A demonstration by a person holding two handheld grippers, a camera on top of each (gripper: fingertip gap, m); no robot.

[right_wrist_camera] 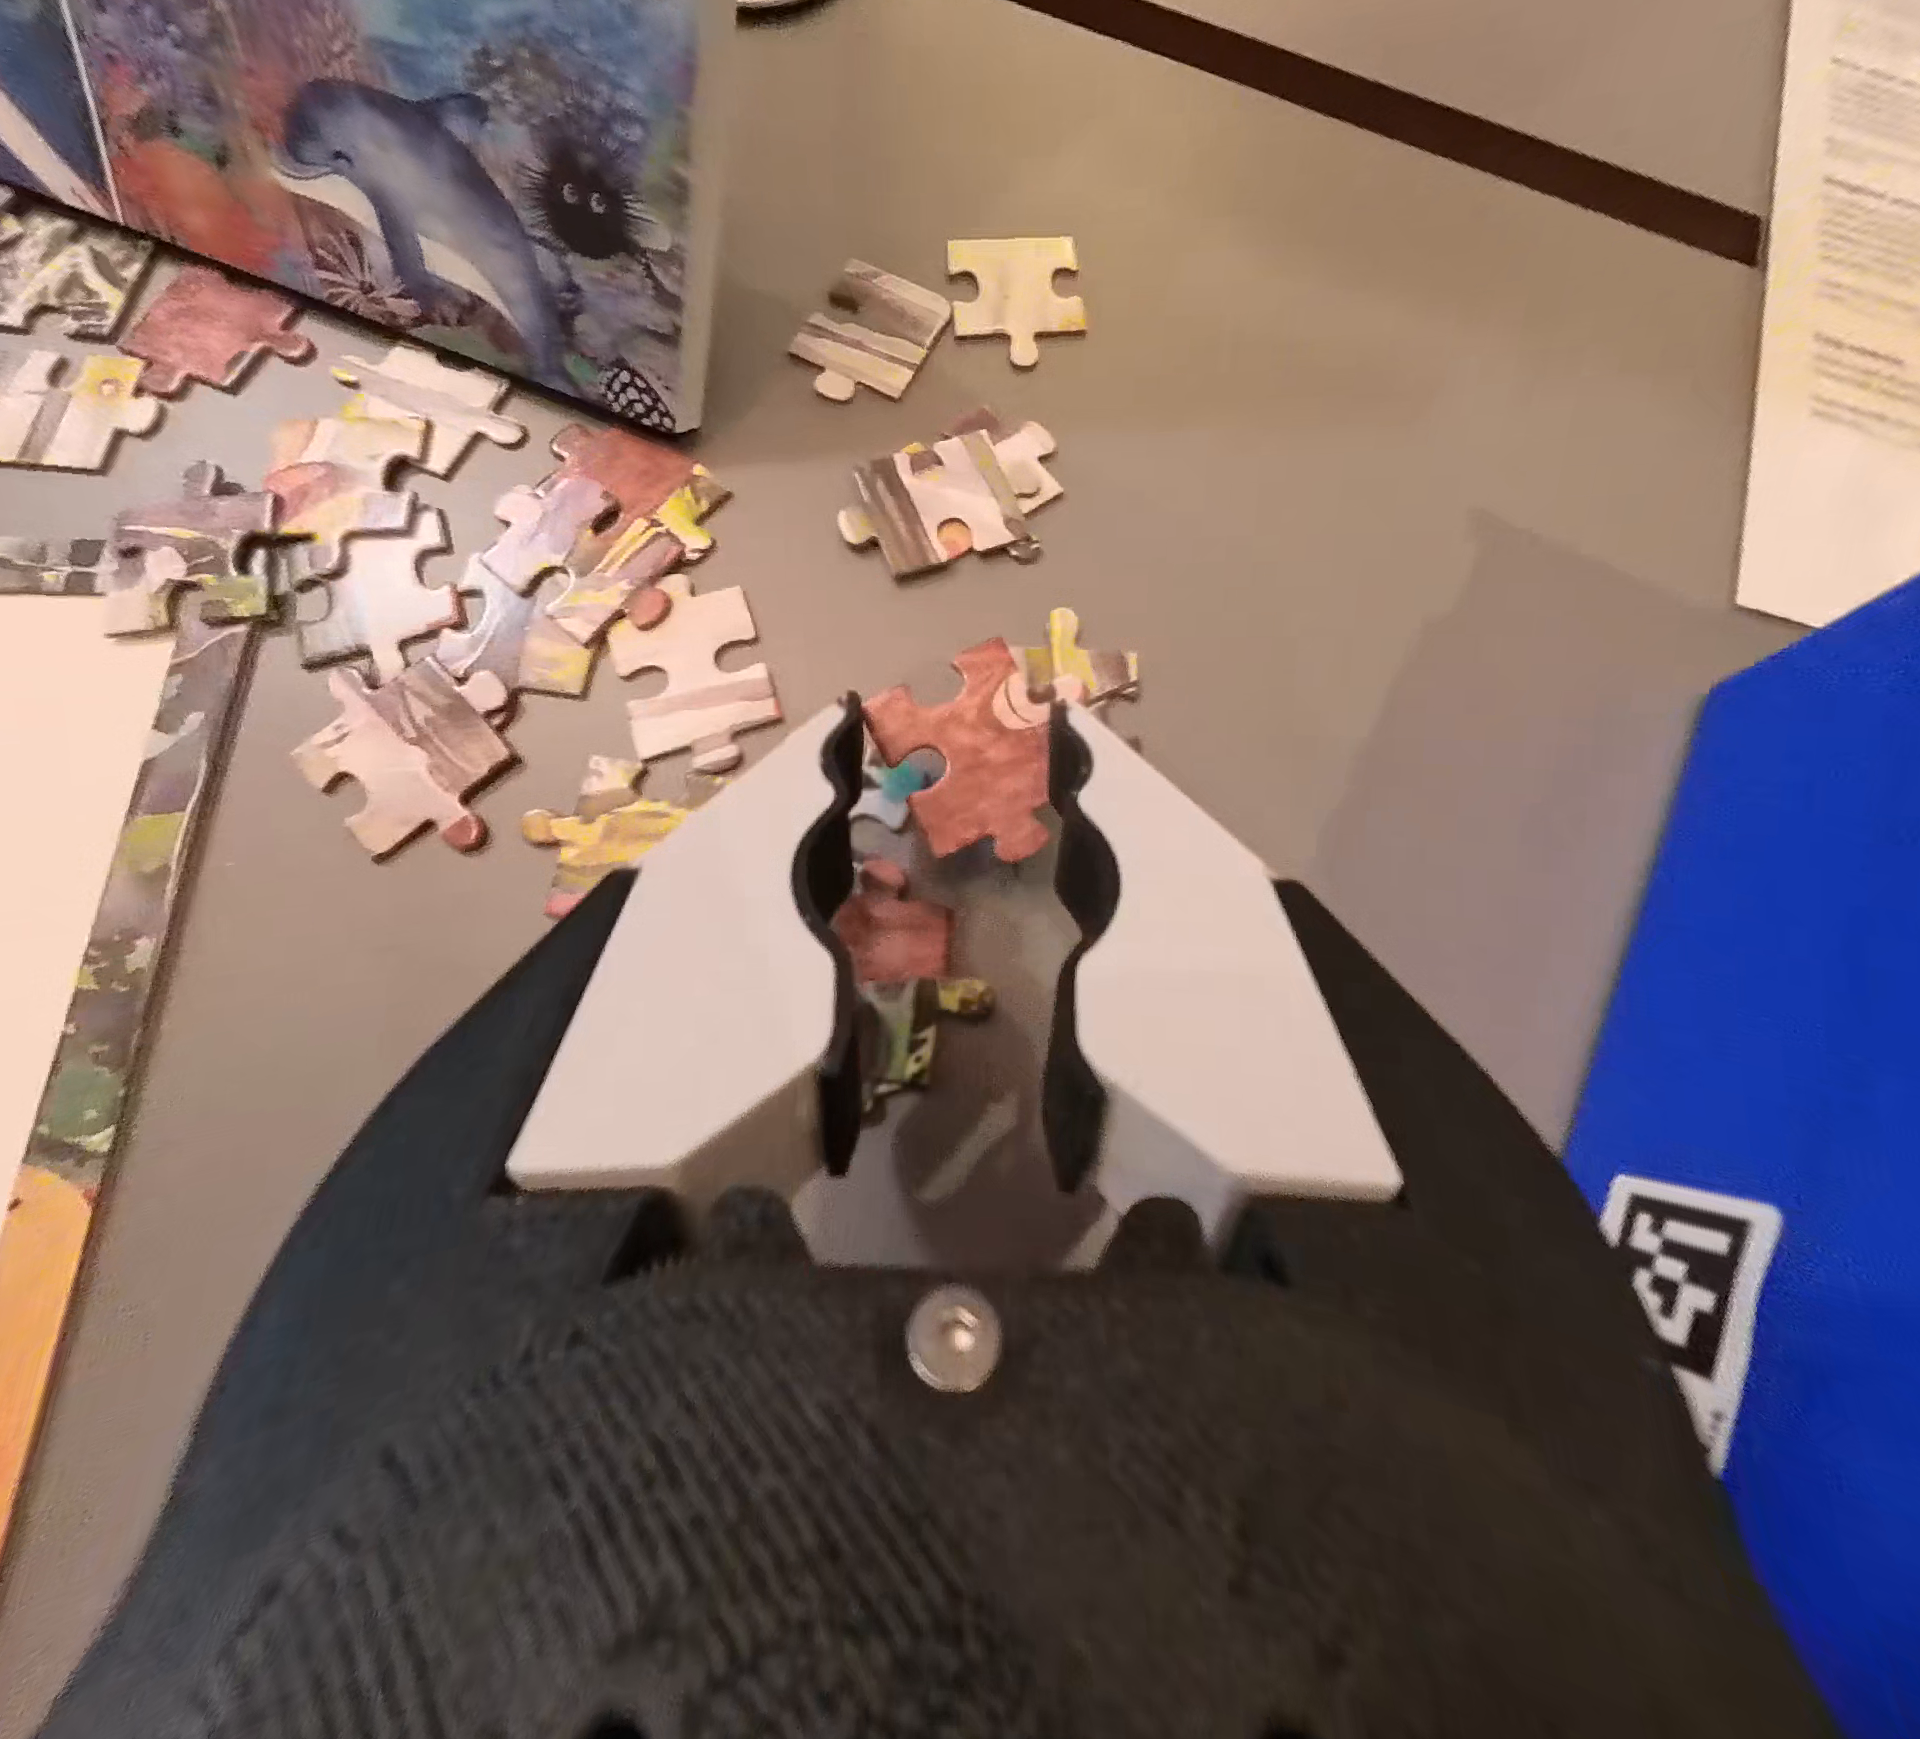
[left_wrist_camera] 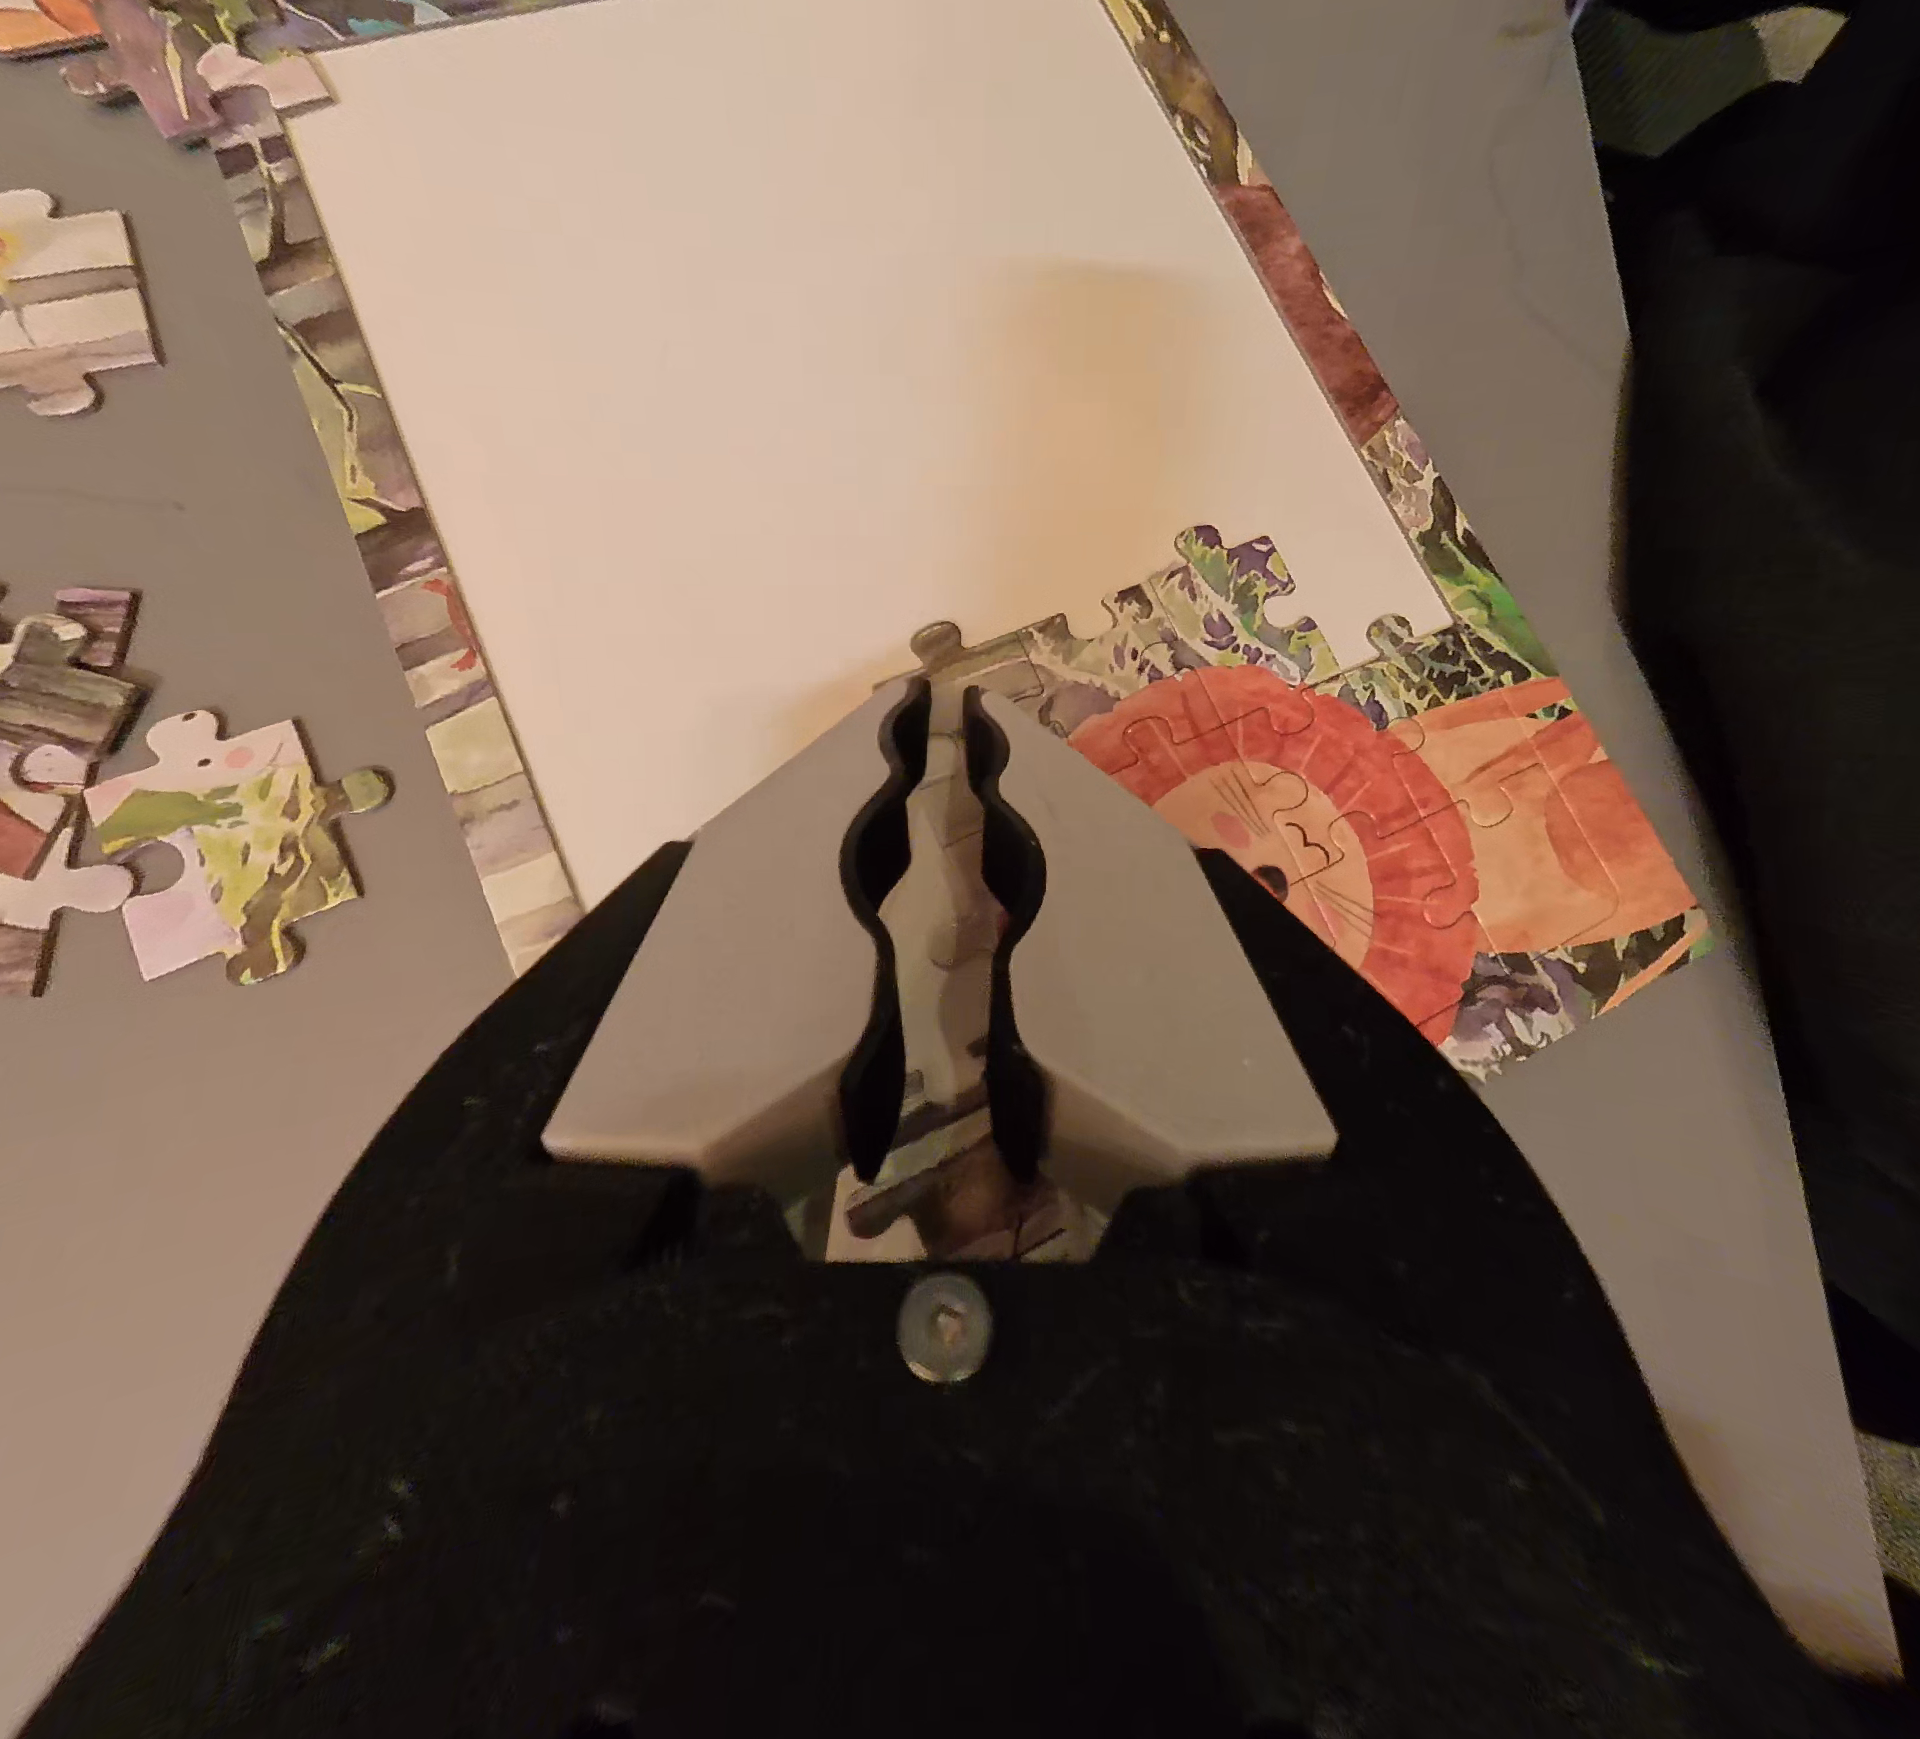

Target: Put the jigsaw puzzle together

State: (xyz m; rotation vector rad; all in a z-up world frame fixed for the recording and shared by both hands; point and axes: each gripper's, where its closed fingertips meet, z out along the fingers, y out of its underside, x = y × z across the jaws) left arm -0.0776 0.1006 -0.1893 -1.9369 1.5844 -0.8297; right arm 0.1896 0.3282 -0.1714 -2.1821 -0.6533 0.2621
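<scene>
The puzzle board (left_wrist_camera: pixel 727 339) has a white bare middle and a printed frame. Several joined pieces with an orange lion (left_wrist_camera: pixel 1299 816) fill its near right corner. My left gripper (left_wrist_camera: pixel 943 697) is shut to a narrow slit, with nothing between the fingers. Its tips sit over a grey piece (left_wrist_camera: pixel 940 645) at the left end of that joined row. My right gripper (right_wrist_camera: pixel 956 718) is shut on a brown puzzle piece (right_wrist_camera: pixel 966 764), held by its two sides above the grey table and the loose pieces (right_wrist_camera: pixel 468 609) there. The board's corner also shows in the right wrist view (right_wrist_camera: pixel 73 754).
A puzzle box with sea pictures (right_wrist_camera: pixel 416 79) stands behind the loose pieces. A blue object with a black-and-white marker (right_wrist_camera: pixel 1766 1014) is at the right, and a printed sheet (right_wrist_camera: pixel 1849 235) behind it. More loose pieces (left_wrist_camera: pixel 208 848) lie left of the board. Dark cloth (left_wrist_camera: pixel 1766 546) borders the table's right edge. My hands' fingertips stand some 35 cm from each other.
</scene>
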